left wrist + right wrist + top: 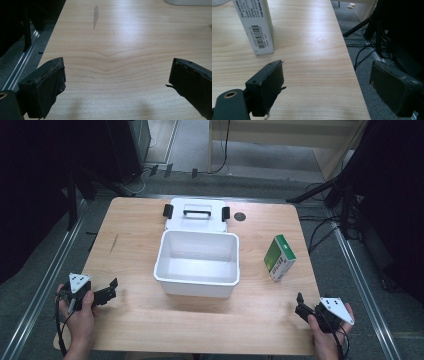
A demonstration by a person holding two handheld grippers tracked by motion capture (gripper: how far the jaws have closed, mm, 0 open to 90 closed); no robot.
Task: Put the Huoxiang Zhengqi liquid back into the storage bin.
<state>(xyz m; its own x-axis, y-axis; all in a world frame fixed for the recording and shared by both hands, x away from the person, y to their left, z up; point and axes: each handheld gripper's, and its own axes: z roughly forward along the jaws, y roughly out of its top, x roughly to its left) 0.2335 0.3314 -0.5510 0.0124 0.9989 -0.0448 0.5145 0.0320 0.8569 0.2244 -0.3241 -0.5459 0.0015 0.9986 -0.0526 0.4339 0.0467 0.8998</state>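
Observation:
A white open bin [197,262] stands in the middle of the wooden table [140,320]. Its lid [196,215], with a black handle and two black latches, lies flat just behind it. To the bin's right a green and white carton [279,257] stands upright; its barcode side [257,27] faces the right gripper view. A hand holds my left gripper [114,288] near the front left corner, open over bare wood [117,67]. My right gripper [298,304] is held at the front right, open [327,67], a short way in front of the carton, with one jaw past the table's right edge.
A dark round hole [240,217] sits in the tabletop right of the lid. A grey streak [95,16] marks the wood ahead of the left gripper. Metal rails [47,280] run along both sides. Cables and stand legs [362,27] lie on the floor at right.

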